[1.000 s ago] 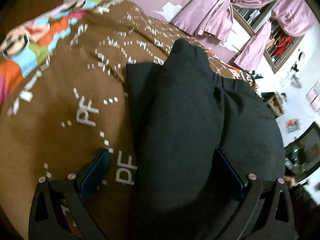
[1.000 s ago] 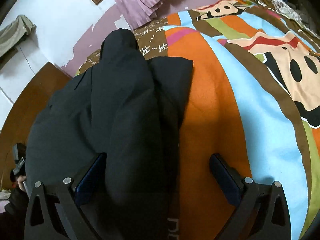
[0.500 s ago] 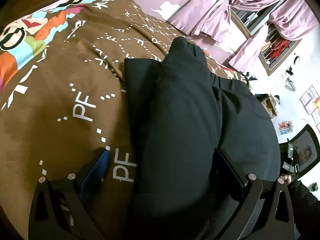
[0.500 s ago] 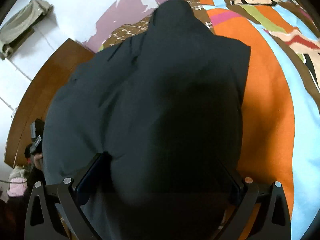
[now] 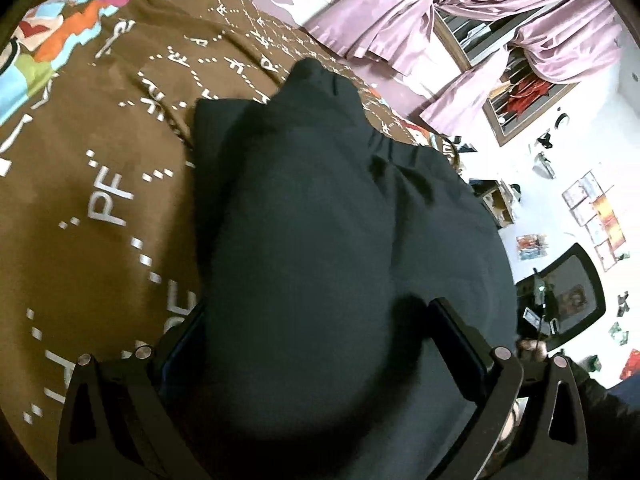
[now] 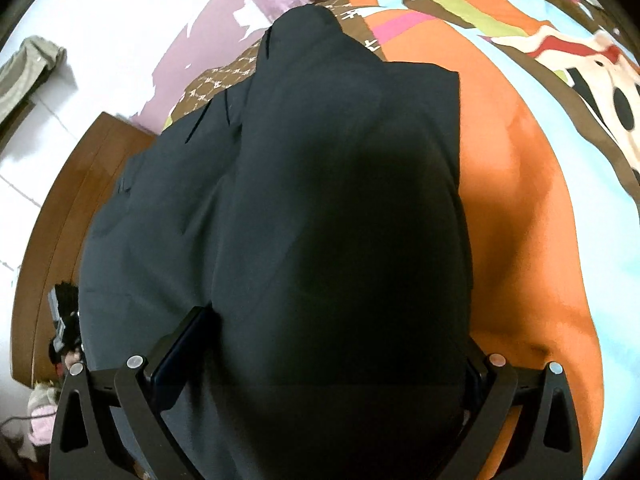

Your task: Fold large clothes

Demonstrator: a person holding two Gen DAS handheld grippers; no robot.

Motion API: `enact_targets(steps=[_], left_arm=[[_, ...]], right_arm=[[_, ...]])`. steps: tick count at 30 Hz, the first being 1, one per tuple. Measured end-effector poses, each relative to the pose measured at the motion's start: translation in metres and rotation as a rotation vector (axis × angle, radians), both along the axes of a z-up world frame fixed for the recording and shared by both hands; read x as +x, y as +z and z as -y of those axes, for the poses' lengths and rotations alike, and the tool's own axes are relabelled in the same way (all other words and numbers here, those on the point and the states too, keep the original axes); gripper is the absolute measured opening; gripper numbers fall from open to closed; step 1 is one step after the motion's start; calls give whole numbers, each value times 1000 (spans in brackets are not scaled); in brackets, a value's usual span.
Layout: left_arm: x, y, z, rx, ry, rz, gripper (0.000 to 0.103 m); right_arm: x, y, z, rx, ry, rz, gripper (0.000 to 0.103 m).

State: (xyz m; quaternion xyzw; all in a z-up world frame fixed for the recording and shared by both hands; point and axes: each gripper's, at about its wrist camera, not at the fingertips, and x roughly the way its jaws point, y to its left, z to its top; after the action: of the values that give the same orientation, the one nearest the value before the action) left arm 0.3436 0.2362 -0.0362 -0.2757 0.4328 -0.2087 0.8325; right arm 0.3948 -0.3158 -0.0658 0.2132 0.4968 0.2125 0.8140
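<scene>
- We see a black garment (image 5: 304, 220), plain, no print.
- Our bedspread (image 5: 100, 184) is brown with white letters and dashes; elsewhere it (image 6: 520, 208) shows orange, light blue and cartoon faces.
- Curtains (image 5: 404, 20) are mauve-pink.
- Our gripper fingers (image 5: 460, 336) are black.

Pink tied curtains (image 5: 436, 16), white wall (image 6: 100, 12), wooden floor (image 6: 60, 216)

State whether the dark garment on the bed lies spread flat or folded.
Folded, partly: the dark fabric garment lies doubled in layers, a raised ridge over a flatter panel, on the brown patterned blanket.
</scene>
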Motion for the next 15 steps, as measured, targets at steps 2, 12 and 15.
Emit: enact_targets(steps=[2,12,15], left_arm=[[2,2,0,11,35,-25,100],[-1,15,2,27,151,-93,76],[-4,19,0,30,171,-96,62]], right_arm=[[-7,1,2,-8,-21,-15,103],[-27,16,-7,-71,-87,-7,87],[-34,24,-8,-99,-107,13,64]])
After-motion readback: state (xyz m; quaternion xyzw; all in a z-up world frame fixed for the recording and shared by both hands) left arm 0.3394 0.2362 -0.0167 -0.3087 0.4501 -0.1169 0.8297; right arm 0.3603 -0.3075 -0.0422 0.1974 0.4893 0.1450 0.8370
